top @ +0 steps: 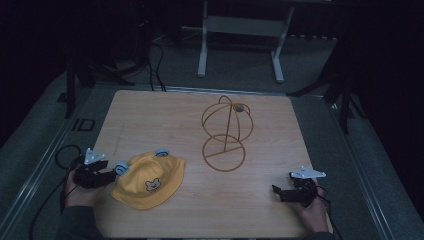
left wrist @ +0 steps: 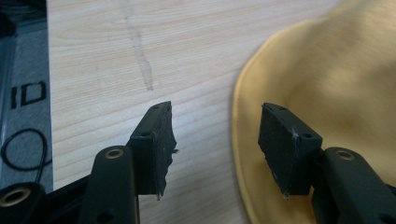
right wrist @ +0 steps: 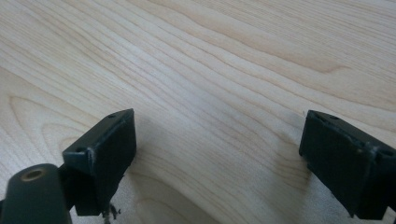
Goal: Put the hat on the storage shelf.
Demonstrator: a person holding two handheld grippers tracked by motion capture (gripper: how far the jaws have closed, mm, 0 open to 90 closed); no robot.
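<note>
Fingers of the left gripper (left wrist: pixel 215 140) straddle the yellow hat (top: pixel 148 179) brim, spread; right gripper (right wrist: pixel 217 158) spread over bare table (right wrist: pixel 210 60).

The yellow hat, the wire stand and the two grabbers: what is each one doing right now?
yellow hat: lying flat on the table, brim edge between the left gripper's open jaws, not pinched.
wire stand: upright on its ring base, bare, nothing on it.
left gripper: open, at the hat's brim.
right gripper: open, over bare table, holding nothing.
</note>
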